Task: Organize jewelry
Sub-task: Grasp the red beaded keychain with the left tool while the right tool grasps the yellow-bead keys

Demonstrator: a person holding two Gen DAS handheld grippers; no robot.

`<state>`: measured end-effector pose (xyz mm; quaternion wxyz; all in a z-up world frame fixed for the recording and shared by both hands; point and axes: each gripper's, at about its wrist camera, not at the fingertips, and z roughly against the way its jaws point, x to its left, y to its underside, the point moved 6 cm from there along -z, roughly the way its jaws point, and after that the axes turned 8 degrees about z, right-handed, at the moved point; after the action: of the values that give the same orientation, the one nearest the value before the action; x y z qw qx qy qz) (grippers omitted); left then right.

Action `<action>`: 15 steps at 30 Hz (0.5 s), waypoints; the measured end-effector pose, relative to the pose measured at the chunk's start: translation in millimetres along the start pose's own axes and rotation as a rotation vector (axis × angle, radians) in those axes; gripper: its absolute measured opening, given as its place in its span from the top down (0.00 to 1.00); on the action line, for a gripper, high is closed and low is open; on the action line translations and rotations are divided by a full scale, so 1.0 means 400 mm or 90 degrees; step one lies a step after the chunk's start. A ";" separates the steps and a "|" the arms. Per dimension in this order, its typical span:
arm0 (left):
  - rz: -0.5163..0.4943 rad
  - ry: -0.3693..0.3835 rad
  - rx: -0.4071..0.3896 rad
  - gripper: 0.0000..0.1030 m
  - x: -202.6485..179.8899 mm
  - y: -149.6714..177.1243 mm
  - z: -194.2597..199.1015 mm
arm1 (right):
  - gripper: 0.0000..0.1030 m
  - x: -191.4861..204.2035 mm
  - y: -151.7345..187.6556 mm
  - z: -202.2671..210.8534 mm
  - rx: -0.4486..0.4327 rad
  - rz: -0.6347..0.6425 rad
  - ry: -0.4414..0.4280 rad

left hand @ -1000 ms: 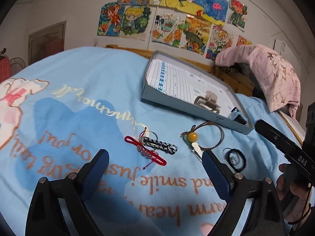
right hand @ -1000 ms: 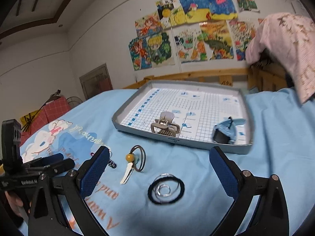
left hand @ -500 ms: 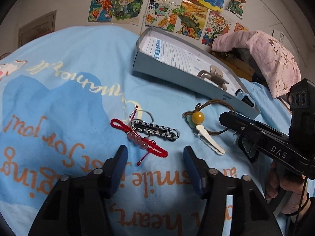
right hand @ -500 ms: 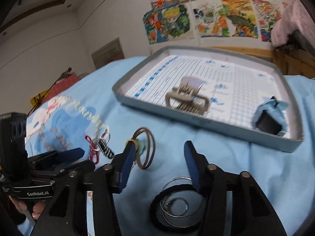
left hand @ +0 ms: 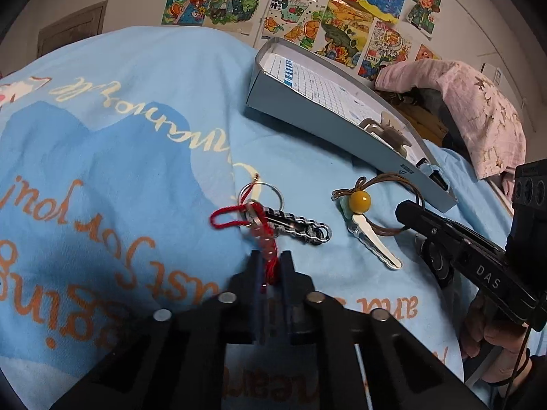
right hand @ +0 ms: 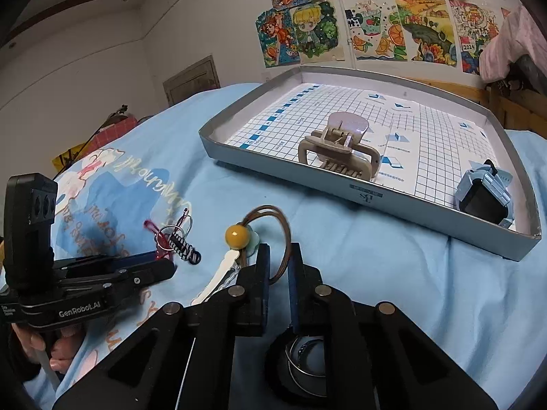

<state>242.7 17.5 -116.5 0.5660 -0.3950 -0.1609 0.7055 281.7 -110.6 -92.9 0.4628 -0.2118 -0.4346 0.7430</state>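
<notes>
Left wrist view: light blue bedspread [left hand: 143, 130] with orange lettering, drawings [left hand: 301, 10] taped on the white wall behind, pink cloth [left hand: 478, 112] heaped beyond the grey tray [left hand: 307, 116]. Nearer than the tray: red cord bracelet [left hand: 236, 218] tangled with a black-and-white braided keychain [left hand: 297, 227], then to their right a brown cord with a yellow bead [left hand: 359, 202]. Left gripper [left hand: 270, 266] clamped on the bracelet's near end. Right gripper [left hand: 454, 239] seen side-on past the bead, its tip over a black hair tie [left hand: 434, 256]. Right wrist view: same bedspread [right hand: 393, 273], plus the tray's [right hand: 307, 181] gridded inside, unseen from the left: beige hair claw [right hand: 338, 153] near its front wall, small blue-and-black item [right hand: 485, 194] in its near right corner. Right gripper [right hand: 277, 273] nearly closed around the brown cord's loop [right hand: 283, 235] in front of the tray; whether actually pinching it, cannot tell. Left gripper [right hand: 160, 266] at the red bracelet [right hand: 154, 232]. Hair tie [right hand: 304, 365] with metal rings under the right gripper's body.
</notes>
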 end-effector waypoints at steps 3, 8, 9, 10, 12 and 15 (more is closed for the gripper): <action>0.010 0.015 -0.012 0.93 0.006 0.004 0.022 | 0.97 0.001 -0.006 0.013 -0.016 0.001 -0.004; -0.004 0.025 -0.033 0.93 -0.014 0.009 0.087 | 0.98 -0.002 -0.025 0.044 -0.044 0.005 -0.010; -0.010 0.028 -0.038 0.93 -0.021 0.008 0.102 | 0.98 -0.001 -0.031 0.051 -0.049 0.007 -0.010; -0.017 0.028 -0.042 0.93 -0.028 0.007 0.115 | 0.98 -0.002 -0.037 0.058 -0.054 0.010 -0.011; -0.036 0.028 -0.051 0.93 -0.049 0.001 0.145 | 0.98 -0.001 -0.054 0.078 -0.067 0.018 -0.010; -0.059 0.031 -0.058 0.93 -0.083 -0.015 0.183 | 0.98 -0.005 -0.078 0.108 -0.084 0.027 -0.004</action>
<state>194.2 4.7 -53.5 0.5833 -0.4294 -0.1972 0.6607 267.3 -125.9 -43.9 0.4305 -0.2490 -0.4791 0.7232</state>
